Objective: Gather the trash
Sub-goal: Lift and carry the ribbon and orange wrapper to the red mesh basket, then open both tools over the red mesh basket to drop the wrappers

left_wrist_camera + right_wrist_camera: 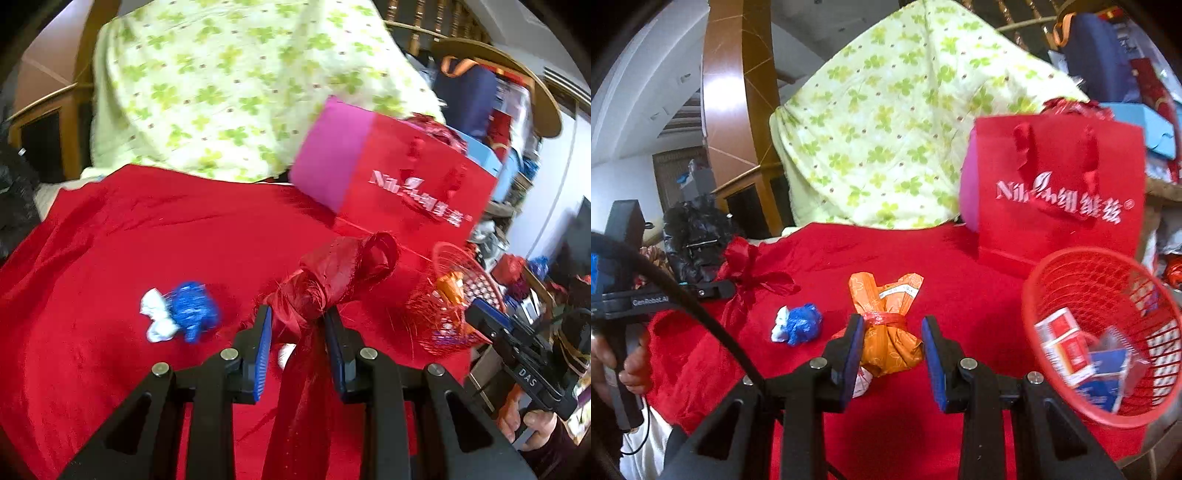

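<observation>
My left gripper (298, 316) is shut on a knotted red ribbon (332, 277) and holds it above the red cloth (110, 229); it also shows in the right wrist view (750, 273). My right gripper (892, 323) is shut on an orange bag (890, 332) tied with a red band. A crumpled blue and white wrapper (181, 312) lies on the cloth to the left; it shows in the right wrist view (798, 325) too. A red mesh basket (1067, 266) at the right holds several small boxes; it also shows in the left wrist view (448, 328).
A red paper gift bag (1056, 192) stands behind the basket. A green clover-print cloth (894, 122) covers something at the back. A black plastic bag (694, 232) sits at the far left. Cluttered shelves (517, 122) stand at the right.
</observation>
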Demonstrator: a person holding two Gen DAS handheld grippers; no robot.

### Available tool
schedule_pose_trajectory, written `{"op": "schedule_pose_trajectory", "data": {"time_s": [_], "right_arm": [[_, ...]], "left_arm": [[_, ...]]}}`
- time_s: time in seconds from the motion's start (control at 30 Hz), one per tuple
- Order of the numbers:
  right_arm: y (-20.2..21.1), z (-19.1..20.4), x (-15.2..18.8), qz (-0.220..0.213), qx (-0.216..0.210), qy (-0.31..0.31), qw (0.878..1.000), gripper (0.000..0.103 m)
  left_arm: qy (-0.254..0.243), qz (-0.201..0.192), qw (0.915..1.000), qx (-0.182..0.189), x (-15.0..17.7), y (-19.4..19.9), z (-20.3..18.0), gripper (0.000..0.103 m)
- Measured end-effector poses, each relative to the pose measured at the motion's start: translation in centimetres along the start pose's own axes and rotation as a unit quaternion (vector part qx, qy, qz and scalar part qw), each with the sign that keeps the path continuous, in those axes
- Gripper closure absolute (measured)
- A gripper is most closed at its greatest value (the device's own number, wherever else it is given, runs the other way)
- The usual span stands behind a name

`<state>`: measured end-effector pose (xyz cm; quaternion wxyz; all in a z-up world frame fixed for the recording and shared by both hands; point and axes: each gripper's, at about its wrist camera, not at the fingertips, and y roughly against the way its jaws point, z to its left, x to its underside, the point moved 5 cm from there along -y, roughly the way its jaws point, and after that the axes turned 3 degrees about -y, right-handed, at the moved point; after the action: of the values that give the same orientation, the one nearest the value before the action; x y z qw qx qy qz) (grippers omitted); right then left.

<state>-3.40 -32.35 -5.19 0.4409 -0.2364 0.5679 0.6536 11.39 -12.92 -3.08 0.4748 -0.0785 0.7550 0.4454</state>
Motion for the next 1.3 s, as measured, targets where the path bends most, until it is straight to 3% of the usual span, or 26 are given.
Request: {"op": "schedule_pose_trajectory", "data": {"time_s": [0.5,0.8,1.13,1.3], "right_arm": [[7.3,-10.3,-3.0,-0.064,0.093,-0.052,0.992,0.069],[9.9,-17.0,-3.1,-0.082,0.130,-0.115,0.981,0.069],[9.7,-21.5,-2.3,-0.074,0.143,-0.153,0.975,0.069],[8.8,-23.0,-1.2,-0.058,0.137,-0.172,0.974,0.067]], "left_arm": [[-0.075,0.003,0.9943,0.076,-3.7,-3.4,-14.3,0.073],[-0.088,0.015,0.9890,0.118,-5.4,-7.5,-21.9,0.073],[-0.084,0.028,0.9827,0.163,-6.1,-10.9,-27.4,0.071],[-0.067,0.031,0.9805,0.182,-6.0,-11.9,-28.2,0.062]]}}
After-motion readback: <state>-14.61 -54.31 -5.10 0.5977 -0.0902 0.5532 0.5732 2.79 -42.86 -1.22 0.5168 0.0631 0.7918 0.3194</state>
